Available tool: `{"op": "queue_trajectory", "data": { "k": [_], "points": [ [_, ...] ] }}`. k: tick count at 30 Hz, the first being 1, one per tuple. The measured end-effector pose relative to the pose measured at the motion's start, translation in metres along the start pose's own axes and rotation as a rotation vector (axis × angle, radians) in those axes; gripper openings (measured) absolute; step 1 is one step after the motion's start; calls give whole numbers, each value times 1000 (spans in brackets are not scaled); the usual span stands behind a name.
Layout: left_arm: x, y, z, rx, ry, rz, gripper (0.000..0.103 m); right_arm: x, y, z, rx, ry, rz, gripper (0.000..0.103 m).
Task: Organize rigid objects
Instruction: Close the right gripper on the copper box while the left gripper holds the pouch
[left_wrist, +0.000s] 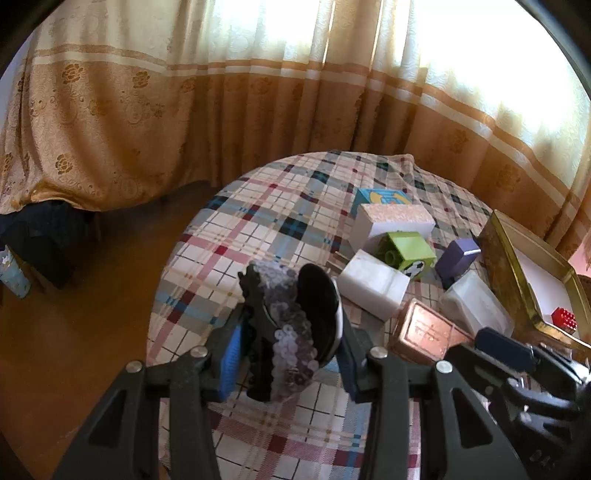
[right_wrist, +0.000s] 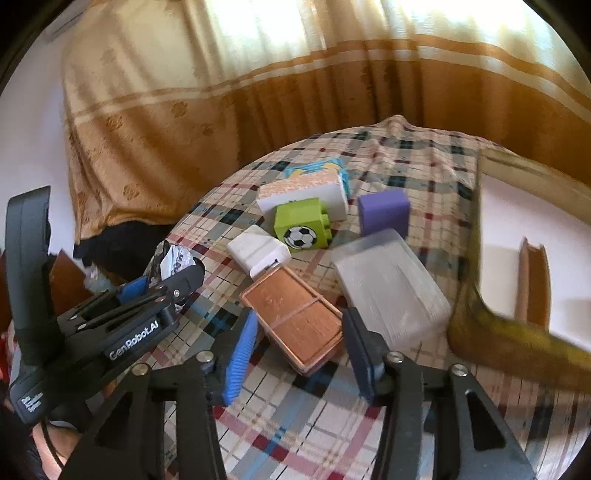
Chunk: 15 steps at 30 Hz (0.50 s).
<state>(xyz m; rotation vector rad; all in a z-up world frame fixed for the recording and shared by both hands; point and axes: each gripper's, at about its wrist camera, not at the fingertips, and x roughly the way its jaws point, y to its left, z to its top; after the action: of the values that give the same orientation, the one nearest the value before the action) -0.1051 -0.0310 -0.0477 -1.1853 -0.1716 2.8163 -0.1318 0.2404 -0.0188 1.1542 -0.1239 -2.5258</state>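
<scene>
My left gripper is shut on a black hair clip with pale sequins, held above the plaid table's left part; it also shows in the right wrist view. My right gripper is open, its fingers on either side of a copper-coloured tin, not closed on it. Beyond lie a white box, a green block with a football, a purple box, a clear plastic box and a pink-topped white box.
A gold-rimmed open box with a white floor stands at the right, holding a wooden piece and a red studded block. A blue patterned box lies at the back. Curtains hang behind; the table edge drops off at left.
</scene>
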Motion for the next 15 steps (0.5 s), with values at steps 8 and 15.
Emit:
{"op": "queue_trajectory", "data": {
  "k": [8,15],
  "points": [
    [1,4,0,-26,-2,11,43,20,3,19,-91,49,40,54],
    [2,5,1,-29,5,8,43,25,12,17,-138,150,161,60]
  ]
}}
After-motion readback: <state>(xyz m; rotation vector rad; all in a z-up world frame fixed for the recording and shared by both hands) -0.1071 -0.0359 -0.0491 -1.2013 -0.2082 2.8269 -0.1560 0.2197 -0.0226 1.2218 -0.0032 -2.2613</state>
